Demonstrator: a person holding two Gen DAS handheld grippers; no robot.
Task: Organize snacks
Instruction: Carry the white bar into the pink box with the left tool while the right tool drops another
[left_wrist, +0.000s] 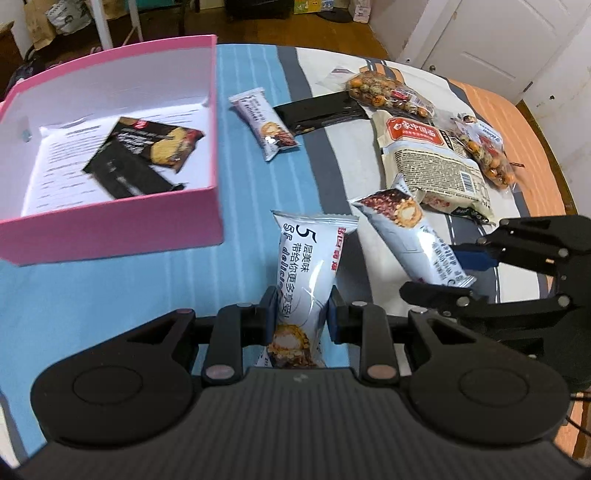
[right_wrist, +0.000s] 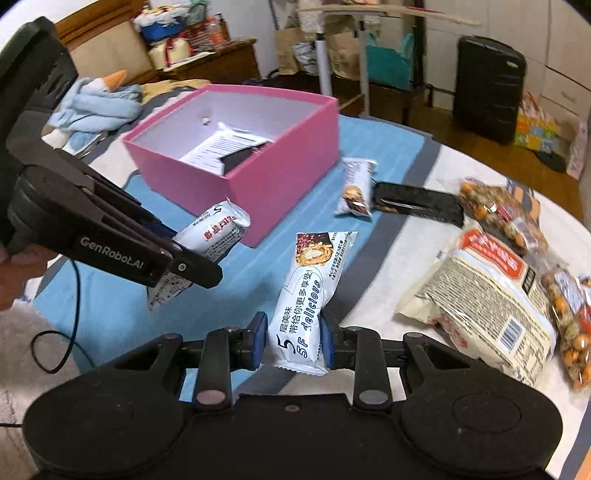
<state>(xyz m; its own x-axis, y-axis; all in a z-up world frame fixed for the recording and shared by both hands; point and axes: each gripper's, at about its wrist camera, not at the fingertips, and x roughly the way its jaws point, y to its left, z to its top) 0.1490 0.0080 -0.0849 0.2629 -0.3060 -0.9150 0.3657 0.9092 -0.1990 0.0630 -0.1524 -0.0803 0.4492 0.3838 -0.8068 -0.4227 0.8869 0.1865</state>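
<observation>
- Two white snack bars are in hand at once: the left gripper (left_wrist: 301, 314) has its jaws closed on one white snack bar (left_wrist: 314, 273), and the right gripper (right_wrist: 293, 338) has its jaws closed on a second white bar (right_wrist: 314, 288). Both bars are lifted clear of the bed cover (left_wrist: 110, 295) and hang near the pink box (left_wrist: 110, 229).
- Each bar looks light, a puffed foil-type wrapper around a crisp filling; the wrapper dents where the blue pads press. I judge the contents brittle, so a hard squeeze could crush them.
- The film looks glossy and probably slick. Each bar is pinched toward one end, so the free length tilts away from the jaws and could swing or slide if moved fast.
- A hold across the middle of the body, on the padded part rather than the crimped seal, would carry them more steadily.
- Inside the box lie a black snack packet (left_wrist: 147, 155) and a printed paper sheet (left_wrist: 55, 166), with bare floor beside them for more.
- Still lying on the bed: a third white bar (left_wrist: 264, 122), a flat black packet (left_wrist: 321, 112), a bulky noodle pack (left_wrist: 432, 162) and two clear bags of coated nuts (left_wrist: 388, 94).
- The nut bags look heavier and floppy, likely to sag from a pinch; the noodle pack looks stiff but breakable.
</observation>
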